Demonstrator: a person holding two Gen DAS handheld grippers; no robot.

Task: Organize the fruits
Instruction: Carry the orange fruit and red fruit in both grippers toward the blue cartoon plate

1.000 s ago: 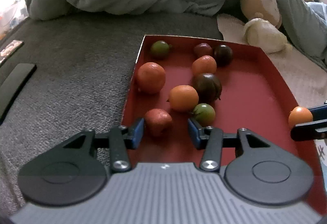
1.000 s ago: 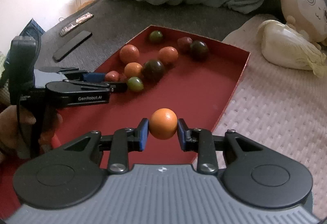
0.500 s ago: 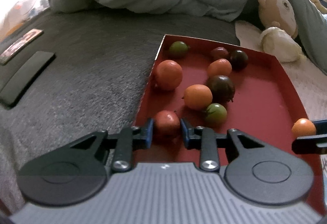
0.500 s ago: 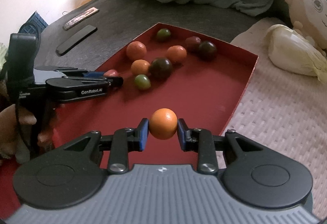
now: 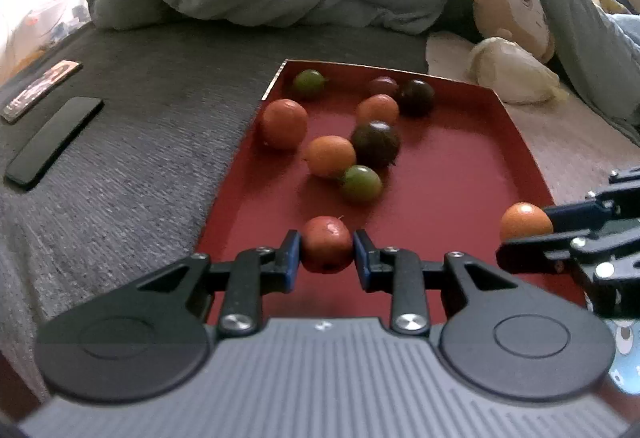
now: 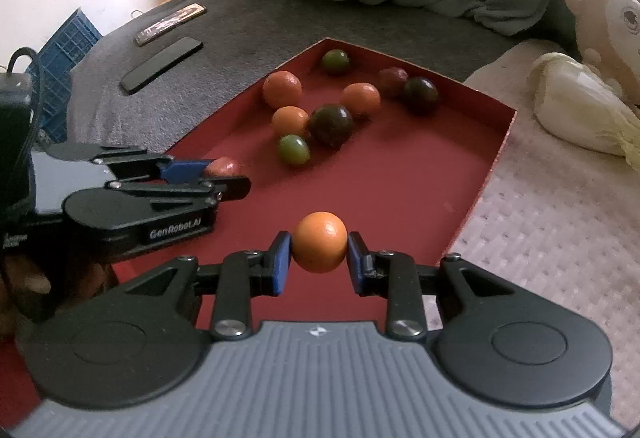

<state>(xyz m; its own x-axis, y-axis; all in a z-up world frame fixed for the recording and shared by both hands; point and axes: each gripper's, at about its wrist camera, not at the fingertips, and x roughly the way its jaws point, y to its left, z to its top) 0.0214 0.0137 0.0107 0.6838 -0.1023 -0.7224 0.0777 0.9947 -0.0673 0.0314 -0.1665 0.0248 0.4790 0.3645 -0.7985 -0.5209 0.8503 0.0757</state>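
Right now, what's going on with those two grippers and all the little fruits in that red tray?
A person is sorting small fruits in a red tray on a bed, a gripper in each hand. The left gripper is shut on a reddish fruit near the tray's left edge. The right gripper is shut on an orange fruit over the tray's near end. Eight more fruits, orange, green and dark, lie loose toward the tray's far end.

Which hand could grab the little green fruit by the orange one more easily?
Probably left. The left tool points straight at the green fruit and sits nearer; the right tool is farther back. Both already hold fruit, so one must let go first.
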